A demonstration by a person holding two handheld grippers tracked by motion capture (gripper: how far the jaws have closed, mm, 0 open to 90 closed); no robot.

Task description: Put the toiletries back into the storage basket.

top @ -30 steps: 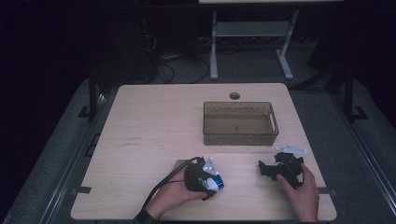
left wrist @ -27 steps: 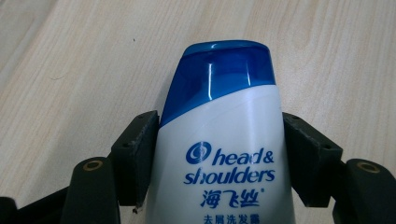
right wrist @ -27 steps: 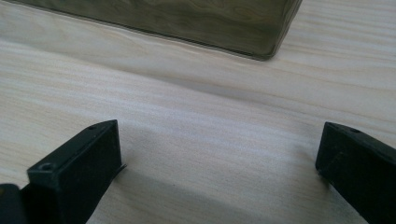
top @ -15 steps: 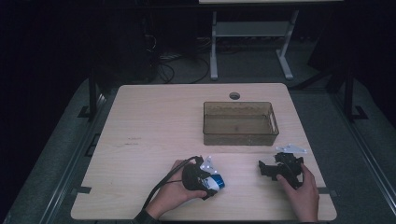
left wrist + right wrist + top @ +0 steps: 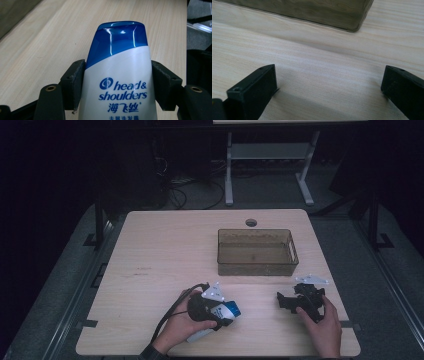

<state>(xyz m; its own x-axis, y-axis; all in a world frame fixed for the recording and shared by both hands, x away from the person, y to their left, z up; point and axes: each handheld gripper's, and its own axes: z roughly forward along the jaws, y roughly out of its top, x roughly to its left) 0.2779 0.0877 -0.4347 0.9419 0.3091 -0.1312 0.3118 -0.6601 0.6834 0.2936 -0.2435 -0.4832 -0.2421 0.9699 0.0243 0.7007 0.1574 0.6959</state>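
Note:
A white shampoo bottle [image 5: 120,62] with a blue cap lies between the jaws of my left gripper [image 5: 118,76], cap pointing away from the camera. Both black pads press on its sides. In the high view the left gripper [image 5: 226,312] sits low over the table's front edge, left of centre, with the bottle [image 5: 232,310] pointing right. My right gripper [image 5: 285,301] rests near the front right corner, jaws pointing left. In its own view the right gripper [image 5: 329,77] stands wide open over bare wood, nothing between the jaws.
A brown see-through bin [image 5: 255,232] stands empty at the back right of the wooden table [image 5: 165,250]; its near corner [image 5: 312,12] lies just beyond the right gripper. A cable hole [image 5: 251,222] sits behind the bin. Dark floor and a desk frame lie beyond.

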